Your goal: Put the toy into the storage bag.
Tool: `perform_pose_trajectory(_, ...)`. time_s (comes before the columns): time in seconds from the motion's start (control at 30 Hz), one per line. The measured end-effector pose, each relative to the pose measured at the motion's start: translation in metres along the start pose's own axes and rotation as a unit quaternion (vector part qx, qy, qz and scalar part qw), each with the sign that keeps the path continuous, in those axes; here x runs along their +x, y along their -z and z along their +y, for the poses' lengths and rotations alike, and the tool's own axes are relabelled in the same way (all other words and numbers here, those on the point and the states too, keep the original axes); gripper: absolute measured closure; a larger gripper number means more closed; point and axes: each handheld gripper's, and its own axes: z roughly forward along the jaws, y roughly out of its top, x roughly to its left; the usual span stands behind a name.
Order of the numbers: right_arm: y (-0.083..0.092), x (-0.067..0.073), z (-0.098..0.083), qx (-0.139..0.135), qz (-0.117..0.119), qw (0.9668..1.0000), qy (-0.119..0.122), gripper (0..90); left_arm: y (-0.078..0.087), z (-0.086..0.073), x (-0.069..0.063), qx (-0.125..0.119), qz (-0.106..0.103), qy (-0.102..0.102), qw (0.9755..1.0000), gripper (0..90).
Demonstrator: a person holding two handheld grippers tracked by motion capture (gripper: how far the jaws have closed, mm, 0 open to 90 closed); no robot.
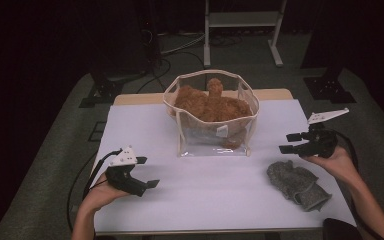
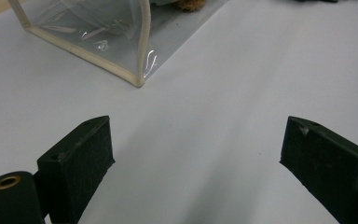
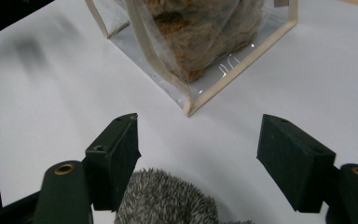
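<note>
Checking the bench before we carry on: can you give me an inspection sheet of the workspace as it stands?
Surface: white table, flat, no spills seen.
Job's things: grey fuzzy cloth lying at the near right; clear bag with cream trim standing mid-table, brown plush toy inside.
Clutter: nothing seen.
Grippers: left gripper open above bare table; right gripper open, nothing gripped, just above and behind the cloth.
Cables: black cable trails from the left gripper; more cables on the floor behind.
Surroundings: dark room, white frame behind the table.
</note>
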Motion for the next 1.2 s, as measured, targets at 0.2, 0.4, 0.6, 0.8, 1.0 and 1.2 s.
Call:
perform_pose_trajectory(0.2, -0.003, -0.001, -0.012, -0.001, -0.001, 1.0, -0.009, 27.5, -0.001, 0.0, 0.0, 0.001, -0.001, 0.0, 1.0, 8.4)
perform_pose_trajectory(0.4, -0.006, -0.002, -0.024, 0.005, -0.001, 0.9999, -0.016, 27.3, -0.001, -0.001, 0.0, 0.001, 0.0, 0.0, 1.0, 8.4)
perform_pose_trajectory(0.6, -0.005, 0.0, -0.032, 0.002, -0.002, 0.9998, -0.018, 27.2, -0.002, -0.001, -0.001, 0.003, 0.0, 0.001, 1.0, 8.4)
perform_pose_trajectory(0.8, -0.006, 0.001, -0.04, 0.001, -0.002, 0.9997, -0.022, 26.7, -0.003, -0.001, -0.001, 0.004, 0.0, 0.001, 1.0, 8.4)
perform_pose_trajectory(1.0, -0.007, 0.004, -0.048, -0.002, -0.002, 0.9997, -0.026, 26.0, -0.004, -0.002, -0.001, 0.006, 0.0, 0.001, 1.0, 8.4)
perform_pose_trajectory(1.2, -0.007, 0.009, -0.057, -0.01, -0.003, 0.9995, -0.03, 25.3, -0.006, -0.001, -0.002, 0.007, 0.0, 0.001, 1.0, 8.4)
